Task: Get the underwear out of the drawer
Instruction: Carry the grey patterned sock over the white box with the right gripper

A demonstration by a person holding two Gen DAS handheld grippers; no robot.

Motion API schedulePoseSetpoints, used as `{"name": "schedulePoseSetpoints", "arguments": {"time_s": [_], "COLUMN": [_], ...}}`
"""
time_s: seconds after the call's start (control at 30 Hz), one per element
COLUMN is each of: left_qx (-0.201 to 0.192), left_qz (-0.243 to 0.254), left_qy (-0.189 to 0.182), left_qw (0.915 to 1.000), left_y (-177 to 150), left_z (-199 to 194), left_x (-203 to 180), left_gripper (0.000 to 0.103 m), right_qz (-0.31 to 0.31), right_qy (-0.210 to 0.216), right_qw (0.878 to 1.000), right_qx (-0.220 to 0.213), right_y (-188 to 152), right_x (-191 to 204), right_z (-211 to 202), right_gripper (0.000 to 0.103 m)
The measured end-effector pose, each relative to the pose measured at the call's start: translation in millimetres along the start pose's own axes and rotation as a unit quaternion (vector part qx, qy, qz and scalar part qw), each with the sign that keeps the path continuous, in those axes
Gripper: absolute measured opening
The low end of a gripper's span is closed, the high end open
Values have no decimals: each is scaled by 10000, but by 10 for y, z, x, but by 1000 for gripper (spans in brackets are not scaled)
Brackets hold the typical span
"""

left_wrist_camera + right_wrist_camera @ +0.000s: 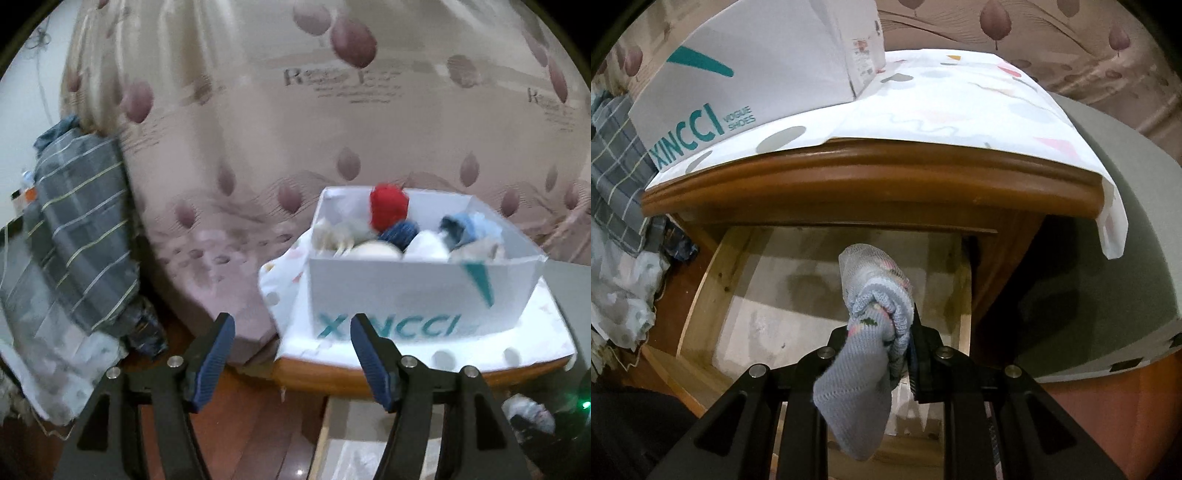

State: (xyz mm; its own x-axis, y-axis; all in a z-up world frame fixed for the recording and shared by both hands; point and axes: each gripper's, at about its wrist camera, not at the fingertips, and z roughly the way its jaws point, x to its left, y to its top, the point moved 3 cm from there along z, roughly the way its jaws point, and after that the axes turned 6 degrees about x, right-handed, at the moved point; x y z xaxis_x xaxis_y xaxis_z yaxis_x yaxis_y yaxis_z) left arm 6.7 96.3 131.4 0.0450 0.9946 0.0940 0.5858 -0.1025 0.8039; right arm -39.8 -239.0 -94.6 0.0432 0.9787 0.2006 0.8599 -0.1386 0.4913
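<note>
Right wrist view: my right gripper (882, 328) is clamped tight on a pale blue knitted garment (871, 314) with small pink and green motifs. One end bunches above the jaws, the other hangs down over the gripper frame. It is held above the open wooden drawer (701, 288), whose pale lined floor shows beneath and appears bare in the visible part. The drawer stands pulled out from a brown wooden nightstand (871, 173). A white patterned cloth (960, 99) covers the nightstand top and droops over its right corner. A white shoe box (746, 81) with teal lettering sits on that cloth, towards the left.

Left wrist view: my left gripper (291, 350) stands moderately wide, nothing between its blue-padded fingers (216, 354). It points towards the front of the same box (406, 291), well short of it. Inside the box lie several rolled textiles: a red one (388, 206) at the back, a dark blue one (402, 232), white and light blue ones beside them. A grey striped fabric (81, 229) hangs at the left, against a beige drape printed with mauve drops (258, 129).
</note>
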Motion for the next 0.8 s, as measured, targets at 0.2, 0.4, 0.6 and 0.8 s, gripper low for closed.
{"name": "schedulePoseSetpoints", "arguments": {"time_s": [0.2, 0.4, 0.6, 0.8], "left_qx": [69, 264, 683, 790], "left_qz": [-109, -56, 27, -272], "left_qy": [382, 619, 250, -18], "left_qw": [9992, 9977, 9973, 9965], "left_y": [-323, -613, -730, -726], "left_z": [173, 396, 622, 705], "left_x": [57, 6, -9, 65], "left_gripper": [69, 69, 69, 69], "right_qz": [-497, -635, -618, -452], "right_qy": [69, 154, 168, 251], "right_qw": [9987, 9979, 9977, 9975], "right_qx": [-100, 8, -231, -472], "right_y": [-49, -138, -67, 53], "right_x": [196, 348, 474, 554], "right_z": [-89, -217, -491, -765], "right_gripper": [18, 18, 18, 18]}}
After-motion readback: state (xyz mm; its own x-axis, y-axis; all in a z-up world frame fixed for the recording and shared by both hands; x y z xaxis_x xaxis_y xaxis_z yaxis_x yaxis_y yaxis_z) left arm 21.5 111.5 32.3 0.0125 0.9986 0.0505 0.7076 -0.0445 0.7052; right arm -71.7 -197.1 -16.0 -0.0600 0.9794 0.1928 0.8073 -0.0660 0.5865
